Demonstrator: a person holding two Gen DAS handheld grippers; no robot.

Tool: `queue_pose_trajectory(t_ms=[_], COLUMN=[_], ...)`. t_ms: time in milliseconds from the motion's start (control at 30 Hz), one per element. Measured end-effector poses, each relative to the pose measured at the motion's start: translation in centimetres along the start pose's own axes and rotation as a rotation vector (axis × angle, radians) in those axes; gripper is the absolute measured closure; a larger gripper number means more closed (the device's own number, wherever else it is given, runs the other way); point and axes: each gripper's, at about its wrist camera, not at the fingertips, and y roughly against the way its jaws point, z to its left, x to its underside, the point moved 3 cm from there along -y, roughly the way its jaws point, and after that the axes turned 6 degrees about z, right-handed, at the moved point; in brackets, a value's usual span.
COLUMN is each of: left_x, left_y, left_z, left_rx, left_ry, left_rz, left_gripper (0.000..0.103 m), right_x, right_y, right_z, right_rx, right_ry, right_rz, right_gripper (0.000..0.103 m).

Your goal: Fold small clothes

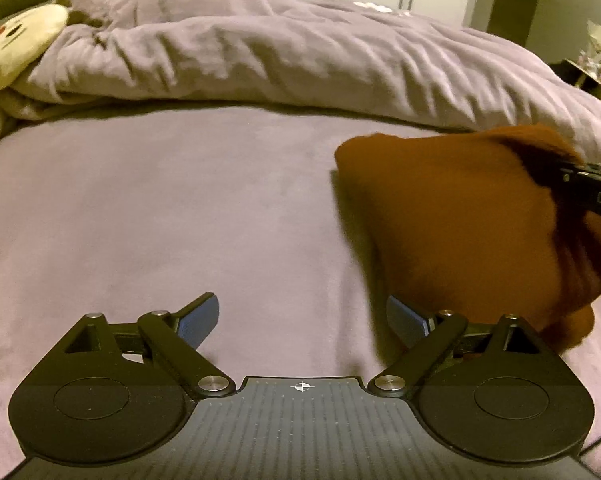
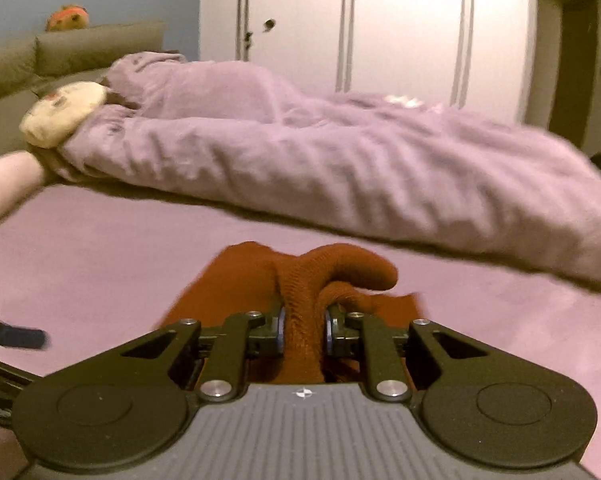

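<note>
A small rust-brown knit garment (image 1: 460,220) hangs bunched above the purple bed sheet (image 1: 160,220) at the right of the left wrist view. My right gripper (image 2: 303,330) is shut on a fold of this garment (image 2: 300,280) and lifts it off the sheet. It enters the left wrist view from the right edge (image 1: 596,188). My left gripper (image 1: 302,320) is open and empty, low over the sheet, just left of the garment. One of its fingers shows at the left edge of the right wrist view (image 2: 20,338).
A rumpled purple duvet (image 1: 300,52) lies across the far side of the bed. A cream plush toy (image 1: 16,44) sits at the far left by the headboard (image 2: 80,48). White wardrobe doors (image 2: 380,28) stand behind the bed.
</note>
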Motion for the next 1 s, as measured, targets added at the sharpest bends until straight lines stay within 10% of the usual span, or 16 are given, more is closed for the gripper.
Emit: queue_pose_trajectory(t_ms=[267,467,700,1000], left_x=[2.1,2.7,3.3,5.2], left_y=[-2.0,-1.6,-0.7,-1.3], left_z=[-3.5,-3.9,-4.4,-6.4], left_rx=[0.032,0.02,0.059,0.061], left_ry=[-0.092,-0.111,-0.107,-0.118], left_rz=[0.07,0.049,0.014,0.061], left_gripper=[0.008,0.008,0.008,0.008], right_x=[5.5,6.2,8.1,16.5], right_y=[-3.5,-2.0,3.8,4.1], right_z=[-4.6,-8.3,-9.2,-9.5], right_rx=[0.124,0.08,-0.07,-0.276], right_ry=[0.008,-0.263,-0.525,-0.951], right_rz=[0.087,0.085,0.001,0.126], right_gripper=[0.082,0.053,0.053,0.053])
